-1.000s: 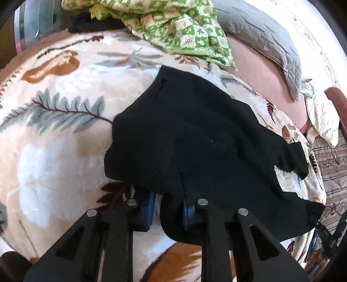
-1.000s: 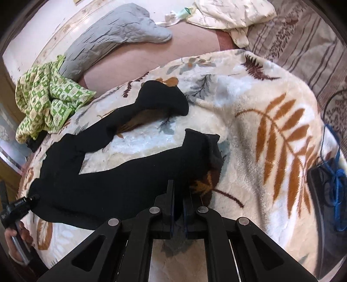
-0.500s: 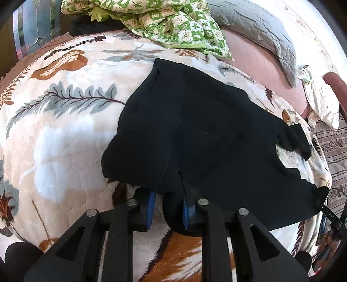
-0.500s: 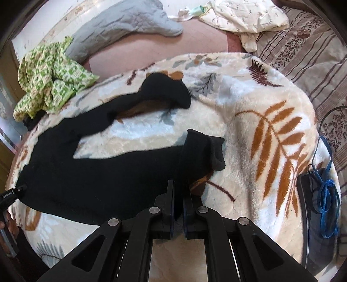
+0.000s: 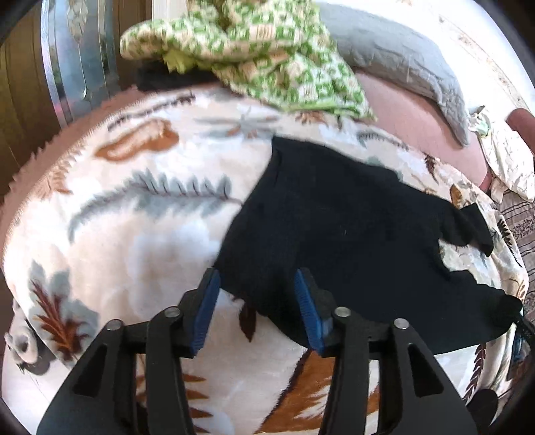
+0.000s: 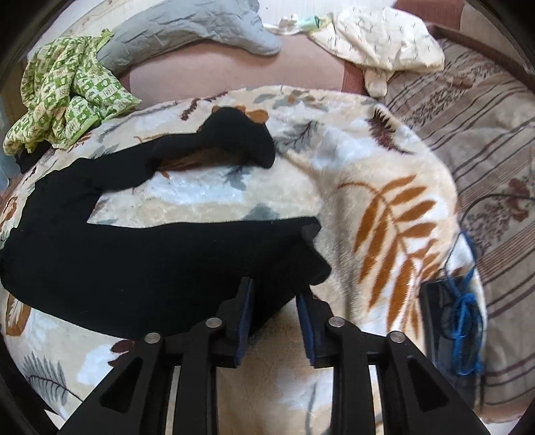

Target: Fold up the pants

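The black pants lay spread flat on a plush leaf-print blanket that covered the bed. In the left wrist view the waist end sat nearest the camera, and the two legs ran away toward the right. The left gripper stood with its jaws apart, its blue pads on either side of the waistband edge without pinching it. The fabric drooped loosely between them.

In the right wrist view the pants showed both legs parted in a V, with pale blanket bare between them. The far leg ended in a rumpled cuff, and the near leg's cuff lay just in front of the right gripper. That gripper was also spread wide, its blue pads flanking the cuff's lower edge and clamping nothing.

A green-and-white checked cloth was heaped at the blanket's far left corner. A grey quilted pillow lay behind it on a pinkish sheet. A cream printed cloth rested further right, above a striped brown bedspread. A dark flat device wound with blue cord sat at the blanket's right edge.
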Action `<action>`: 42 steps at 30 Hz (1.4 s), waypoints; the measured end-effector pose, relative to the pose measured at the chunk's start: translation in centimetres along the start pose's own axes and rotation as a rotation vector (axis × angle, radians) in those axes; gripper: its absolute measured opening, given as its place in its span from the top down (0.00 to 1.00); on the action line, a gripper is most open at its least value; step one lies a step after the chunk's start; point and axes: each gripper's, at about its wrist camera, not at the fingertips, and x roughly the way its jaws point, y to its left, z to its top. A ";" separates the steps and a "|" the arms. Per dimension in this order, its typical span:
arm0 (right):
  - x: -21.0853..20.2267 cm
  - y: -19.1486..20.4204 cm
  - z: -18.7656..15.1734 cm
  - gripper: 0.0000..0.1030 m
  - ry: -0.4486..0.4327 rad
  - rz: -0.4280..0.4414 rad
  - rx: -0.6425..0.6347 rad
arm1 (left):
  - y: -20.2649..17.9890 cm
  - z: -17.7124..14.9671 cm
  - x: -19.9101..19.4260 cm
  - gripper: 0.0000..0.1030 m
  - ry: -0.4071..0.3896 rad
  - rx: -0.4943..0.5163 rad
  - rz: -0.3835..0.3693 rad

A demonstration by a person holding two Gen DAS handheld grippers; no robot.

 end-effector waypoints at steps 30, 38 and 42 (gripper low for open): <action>5.4 11.7 11.8 0.30 -0.079 0.366 -0.242 | -3.2 8.9 8.3 0.14 0.091 0.151 -0.140; 10.9 16.9 16.6 0.25 -0.048 0.378 -0.459 | -1.9 13.9 14.5 0.14 0.147 0.155 -0.187; 13.3 18.5 17.6 0.20 -0.024 0.374 -0.569 | -2.7 15.2 16.5 0.14 0.161 0.217 -0.174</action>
